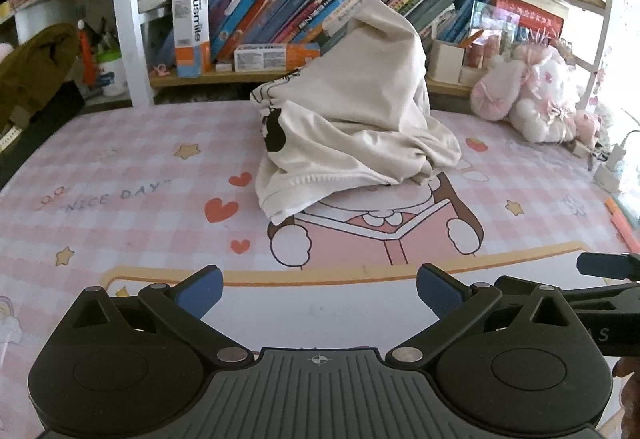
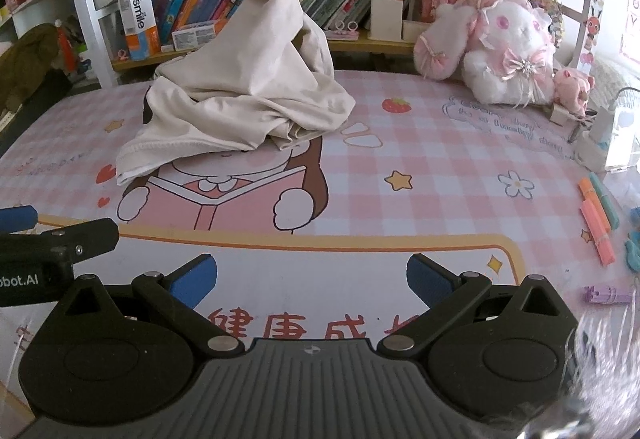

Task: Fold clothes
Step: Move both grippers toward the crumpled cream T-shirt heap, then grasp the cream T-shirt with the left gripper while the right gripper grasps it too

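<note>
Left wrist view: at the desk's far left edge a dark olive bag (image 1: 38, 67) slumps, out of the working area. Behind the far edge runs a bookshelf (image 1: 280, 11) of leaning books, with a usmile box (image 1: 191, 35) standing upright. Centre of the pink checked desk mat (image 1: 120, 175), toward the far edge — the cream garment (image 1: 348, 111), heaped in a crumpled mound with its peak propped against the books; a stitched hem trails toward the near edge, and a dark print shows on its left flank. It lies unfolded, no flat panel anywhere. A white-and-pink plush rabbit (image 1: 536, 95) sits at the far right corner, clear of the mound. The left gripper (image 1: 318, 289) hangs over the near edge, blue pads spread wide, nothing between them, well apart from the cloth — likely held back to keep the whole heap in sight.

Right wrist view: left gripper's arm intrudes at the left border. The right gripper (image 2: 312, 279) also sits low at the near edge, fingers wide and empty, side by side with its partner. Highlighter pens (image 2: 598, 219) lie along the right edge, away from the garment.

Judgement: the cloth needs spreading flat before any fold; the hem is the readiest hold.
</note>
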The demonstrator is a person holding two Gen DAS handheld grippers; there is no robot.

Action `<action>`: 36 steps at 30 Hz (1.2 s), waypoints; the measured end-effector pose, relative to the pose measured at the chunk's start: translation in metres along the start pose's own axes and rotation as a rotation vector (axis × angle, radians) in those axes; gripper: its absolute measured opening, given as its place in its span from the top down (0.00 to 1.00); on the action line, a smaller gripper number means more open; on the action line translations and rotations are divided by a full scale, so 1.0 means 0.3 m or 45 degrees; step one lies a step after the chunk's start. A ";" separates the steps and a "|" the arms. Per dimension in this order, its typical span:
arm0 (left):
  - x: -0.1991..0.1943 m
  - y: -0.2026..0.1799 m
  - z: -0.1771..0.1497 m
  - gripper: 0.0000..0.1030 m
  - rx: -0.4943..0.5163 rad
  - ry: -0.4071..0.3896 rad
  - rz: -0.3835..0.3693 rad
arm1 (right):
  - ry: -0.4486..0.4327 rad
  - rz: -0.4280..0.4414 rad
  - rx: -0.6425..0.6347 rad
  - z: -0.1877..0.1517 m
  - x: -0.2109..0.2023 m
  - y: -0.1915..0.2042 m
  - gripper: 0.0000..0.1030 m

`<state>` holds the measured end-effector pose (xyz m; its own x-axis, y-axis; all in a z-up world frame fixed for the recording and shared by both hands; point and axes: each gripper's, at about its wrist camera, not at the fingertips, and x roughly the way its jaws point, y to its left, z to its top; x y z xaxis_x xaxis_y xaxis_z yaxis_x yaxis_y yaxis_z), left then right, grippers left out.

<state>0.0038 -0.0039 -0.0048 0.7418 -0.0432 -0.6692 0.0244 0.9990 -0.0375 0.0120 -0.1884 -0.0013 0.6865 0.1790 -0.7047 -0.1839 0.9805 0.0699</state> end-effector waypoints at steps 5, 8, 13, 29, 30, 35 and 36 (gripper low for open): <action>0.014 -0.019 -0.008 0.00 0.030 0.018 0.004 | 0.010 -0.002 0.006 -0.007 0.016 -0.010 0.01; 0.018 -0.028 -0.012 0.00 0.043 0.024 -0.037 | 0.014 -0.002 0.011 -0.014 0.027 -0.018 0.01; 0.020 -0.053 -0.012 0.00 0.077 0.008 0.044 | 0.017 0.019 0.029 -0.026 0.041 -0.037 0.01; 0.227 -0.012 0.066 0.00 0.144 0.069 0.200 | -0.029 0.030 0.053 -0.032 0.046 -0.159 0.01; 0.247 -0.011 0.075 0.00 0.144 0.066 0.209 | -0.031 0.033 0.034 -0.033 0.045 -0.164 0.01; 0.236 -0.013 0.136 0.16 0.097 -0.007 0.193 | -0.070 0.043 -0.089 -0.029 0.028 -0.179 0.01; 0.228 -0.013 0.149 0.22 0.085 -0.025 0.187 | -0.080 0.045 -0.117 -0.027 0.025 -0.180 0.01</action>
<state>0.0843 -0.0103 -0.0174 0.7537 0.1028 -0.6491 -0.0412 0.9931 0.1095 0.0213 -0.2408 -0.0160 0.7206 0.2211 -0.6571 -0.2709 0.9622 0.0267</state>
